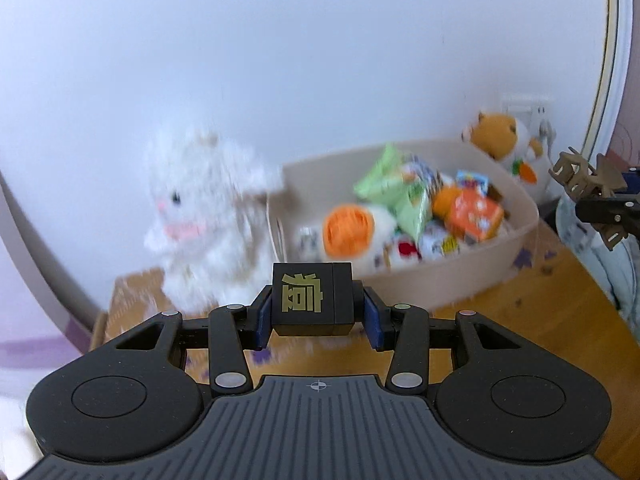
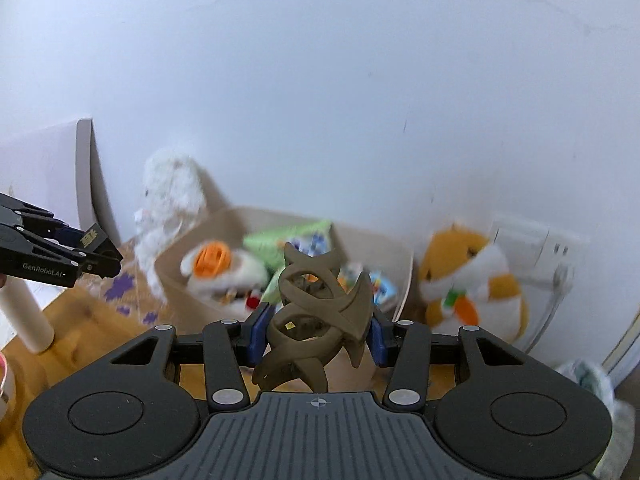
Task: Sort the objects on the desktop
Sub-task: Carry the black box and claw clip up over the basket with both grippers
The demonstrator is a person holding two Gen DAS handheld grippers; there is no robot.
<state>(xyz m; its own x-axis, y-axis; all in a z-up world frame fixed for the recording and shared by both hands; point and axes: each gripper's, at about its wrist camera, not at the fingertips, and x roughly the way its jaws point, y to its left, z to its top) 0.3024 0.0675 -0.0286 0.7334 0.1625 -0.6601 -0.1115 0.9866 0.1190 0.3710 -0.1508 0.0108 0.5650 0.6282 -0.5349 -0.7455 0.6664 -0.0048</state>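
Right now I have something in each gripper. My left gripper [image 1: 314,312] has its blue pads clamped on the two sides of a small black cube with a gold character printed on its face [image 1: 312,300], fingers set partway in, and the cube sits square between them. My right gripper [image 2: 316,336] grips a brown openwork clip made of crossing curved bars [image 2: 320,312] the same way, blue pads pressing its flanks.

Ahead of both sits a beige oval plastic tub [image 1: 472,276] on the wooden desktop [image 1: 560,320], already piled with snack packets, a small orange box and a white plush with an orange disc [image 1: 352,228]. A fluffy white rabbit plush [image 1: 200,216] stands just beside the tub's left end, and an orange-and-white hamster plush holding a carrot [image 2: 472,280] sits against the wall at its right end.

I judge this to be the carry step: both items are off the desk and aimed toward the tub, which looks like the sorting destination. Next I would bring each gripper over the tub's rim, pick a gap among the contents, and only then spread the fingers. The clip's open bars could snag a pad on release, so I'd open wide. Both views are blurred, so I can't tell exactly how near the rim I am.
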